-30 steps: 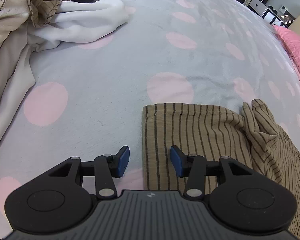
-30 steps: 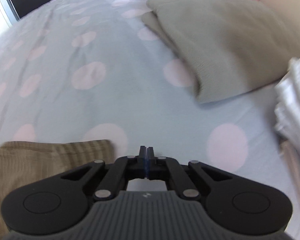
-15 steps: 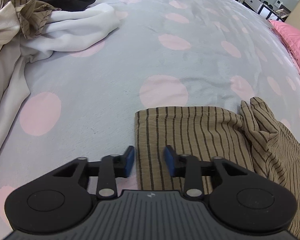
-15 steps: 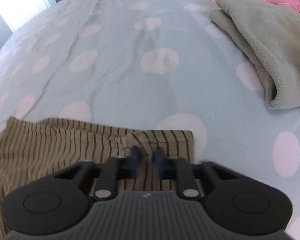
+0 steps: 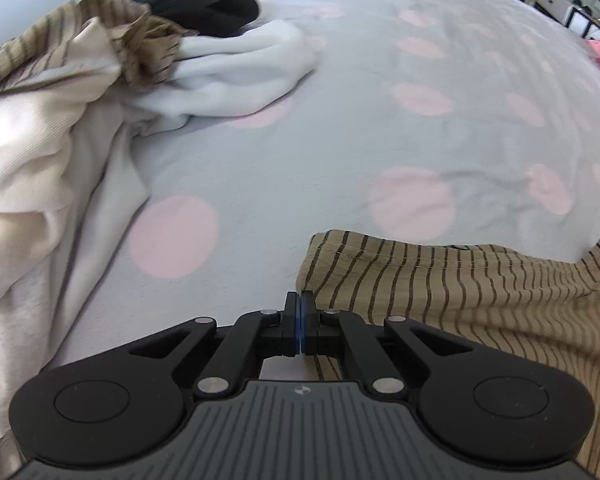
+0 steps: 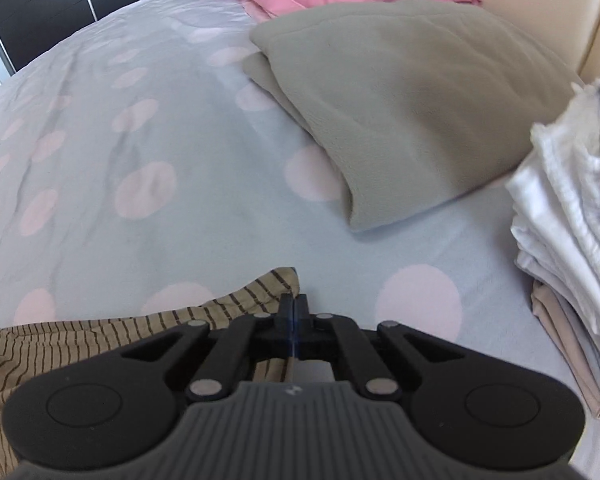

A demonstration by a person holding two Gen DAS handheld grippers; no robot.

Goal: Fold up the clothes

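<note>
Lying on the dotted bedsheet [image 5: 340,128], the striped garment [image 5: 460,292] spans both views. Left gripper [image 5: 299,304] jaws are pressed together at its corner edge; right gripper [image 6: 295,306] jaws likewise at its opposite corner; whether cloth is pinched is unclear.

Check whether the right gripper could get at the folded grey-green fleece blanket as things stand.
Probably not right away: bare spotted bedsheet leaves the way to the fleece blanket free, but the right gripper looks shut on the tan striped garment.

free: bedsheet [image 5: 340,152] ahead | blocked: clothes pile [image 5: 60,140] left, grey blanket [image 6: 412,112], folded stack [image 6: 572,240] right
</note>
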